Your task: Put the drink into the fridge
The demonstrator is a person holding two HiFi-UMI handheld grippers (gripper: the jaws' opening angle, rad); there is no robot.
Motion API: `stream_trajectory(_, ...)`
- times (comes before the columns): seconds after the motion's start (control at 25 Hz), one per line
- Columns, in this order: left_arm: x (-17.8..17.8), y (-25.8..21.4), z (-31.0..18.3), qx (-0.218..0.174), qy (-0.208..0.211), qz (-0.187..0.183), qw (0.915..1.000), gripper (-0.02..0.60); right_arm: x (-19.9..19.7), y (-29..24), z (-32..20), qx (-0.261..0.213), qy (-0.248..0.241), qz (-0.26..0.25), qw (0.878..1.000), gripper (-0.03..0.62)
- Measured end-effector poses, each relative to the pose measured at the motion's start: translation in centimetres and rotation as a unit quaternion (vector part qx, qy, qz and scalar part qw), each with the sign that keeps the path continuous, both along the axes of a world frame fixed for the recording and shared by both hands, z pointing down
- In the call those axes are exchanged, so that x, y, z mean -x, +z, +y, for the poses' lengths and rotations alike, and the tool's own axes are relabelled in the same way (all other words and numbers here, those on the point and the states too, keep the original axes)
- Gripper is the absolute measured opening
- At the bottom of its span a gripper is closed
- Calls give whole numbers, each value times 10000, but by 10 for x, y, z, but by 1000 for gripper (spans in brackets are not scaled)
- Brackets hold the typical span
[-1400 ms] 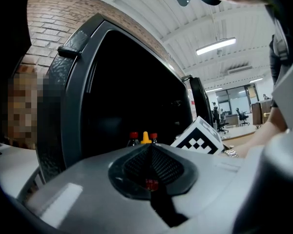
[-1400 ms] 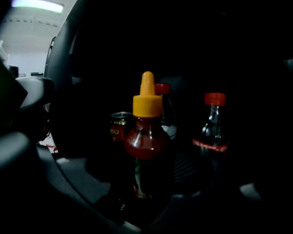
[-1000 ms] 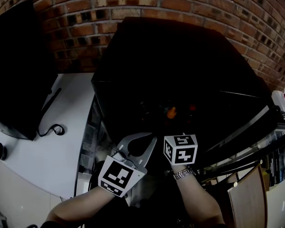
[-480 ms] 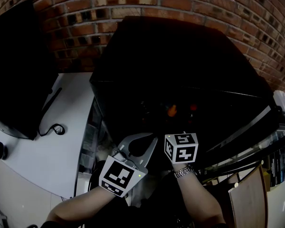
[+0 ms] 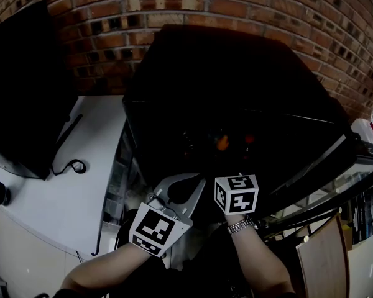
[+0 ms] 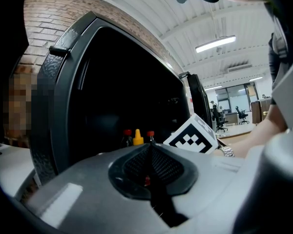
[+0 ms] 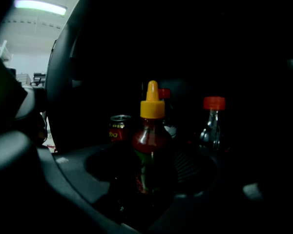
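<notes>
Your right gripper (image 7: 154, 179) has just been opening its jaws, which are loose around the bottle (image 7: 150, 140) standing inside the fridge (image 5: 236, 79). A can (image 7: 119, 128) and a red-capped bottle (image 7: 212, 123) sit close behind it. Your left gripper (image 6: 149, 162) is closed and empty.

Your fridge (image 5: 236, 92) is black, the brick wall (image 5: 174, 5) red-brown with darker bricks mixed in, the desk (image 5: 62, 197) white. The drink (image 7: 149, 150) has a yellow cap over a dark red body; another bottle (image 7: 212, 126) is clear with a red cap, the can (image 7: 118, 128) red. Your left tool (image 6: 149, 150) is grey with black pads (image 6: 136, 164), its cube (image 5: 152, 228) black-and-white squares.
</notes>
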State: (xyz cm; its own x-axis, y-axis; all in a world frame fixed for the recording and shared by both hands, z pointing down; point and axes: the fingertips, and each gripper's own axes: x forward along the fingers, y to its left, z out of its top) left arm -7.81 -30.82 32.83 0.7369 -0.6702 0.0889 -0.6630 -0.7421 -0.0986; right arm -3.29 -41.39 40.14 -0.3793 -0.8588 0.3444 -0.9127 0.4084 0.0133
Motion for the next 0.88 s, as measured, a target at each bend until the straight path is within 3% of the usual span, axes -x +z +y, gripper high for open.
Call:
stream_trajectory(0.32,-1,-18,26,-31,-113,182,9998,5,-7,-20,40,-155,-3,-67,9999,287)
stream_trajectory(0.44,1,-12,38,-92,-103,89,9999,5,-12,-27,61,-247,25,-88,9997,287)
stream_trajectory(0.88,1,-5,114,-21,-194,186,9996,5,-15,-29,154,-325,-37,-84,9994,264)
